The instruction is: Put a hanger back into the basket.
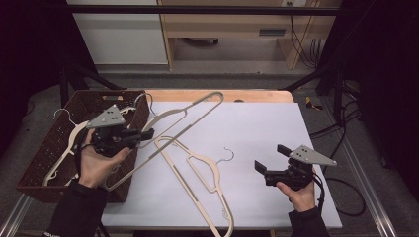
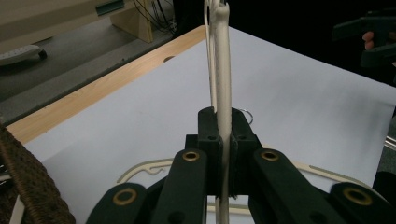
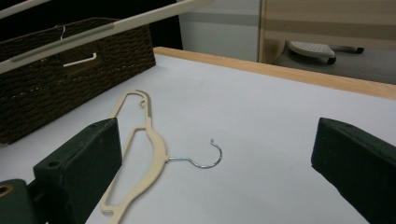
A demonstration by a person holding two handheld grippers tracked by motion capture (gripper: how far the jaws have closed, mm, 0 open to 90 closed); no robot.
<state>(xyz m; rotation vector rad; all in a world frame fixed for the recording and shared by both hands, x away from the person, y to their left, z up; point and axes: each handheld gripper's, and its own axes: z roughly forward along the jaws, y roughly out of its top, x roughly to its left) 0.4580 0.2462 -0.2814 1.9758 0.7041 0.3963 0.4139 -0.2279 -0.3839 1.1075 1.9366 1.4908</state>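
My left gripper (image 1: 148,133) is shut on a cream clothes hanger (image 1: 190,109) and holds it in the air over the left part of the white table top (image 1: 267,128). In the left gripper view the hanger's bar (image 2: 222,70) runs up between the closed fingers (image 2: 209,126). A second cream hanger (image 1: 197,170) with a metal hook (image 1: 227,155) lies flat on the table, and in the right gripper view it (image 3: 140,140) lies ahead to the left. My right gripper (image 1: 269,159) is open, low at the right, with nothing between its fingers (image 3: 84,158).
A dark wicker basket (image 1: 47,143) stands at the table's left edge with more hangers (image 1: 64,143) in it. The table's wooden far edge (image 1: 217,95) runs behind the white sheet. Cables (image 1: 341,133) hang off the right side.
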